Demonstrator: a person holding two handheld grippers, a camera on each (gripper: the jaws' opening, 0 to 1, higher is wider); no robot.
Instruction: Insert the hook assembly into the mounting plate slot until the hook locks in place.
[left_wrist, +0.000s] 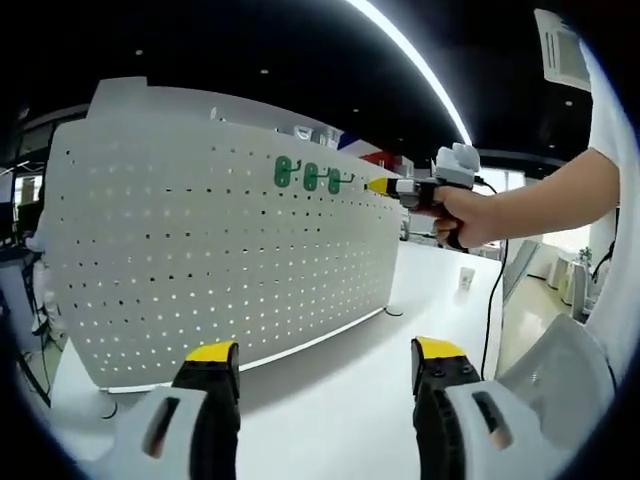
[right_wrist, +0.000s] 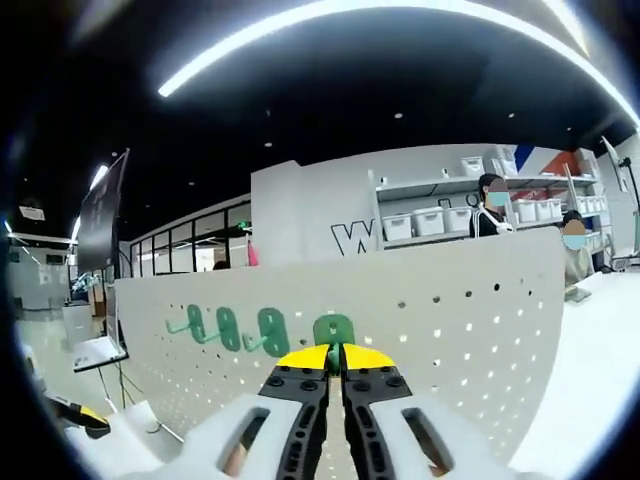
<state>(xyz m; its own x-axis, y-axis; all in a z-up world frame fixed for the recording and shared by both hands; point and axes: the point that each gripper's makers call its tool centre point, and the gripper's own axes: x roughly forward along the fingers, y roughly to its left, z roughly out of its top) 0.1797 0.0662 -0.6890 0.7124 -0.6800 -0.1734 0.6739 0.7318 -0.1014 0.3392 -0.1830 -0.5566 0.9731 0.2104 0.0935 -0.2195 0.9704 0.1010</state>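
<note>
Bright ceiling strip light (left_wrist: 420, 70), fisheye-warped edges.

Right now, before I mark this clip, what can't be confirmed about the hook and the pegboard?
- Right gripper view: the right tool is shut on a green hook; its tips cover the hook's lower part, so locking into the pegboard can't be judged.
- Left gripper view: the same green hook is too small to make out at the right tool's tip.
- Left gripper view: the pegboard's lower left corner is cut off by the edge.
</note>
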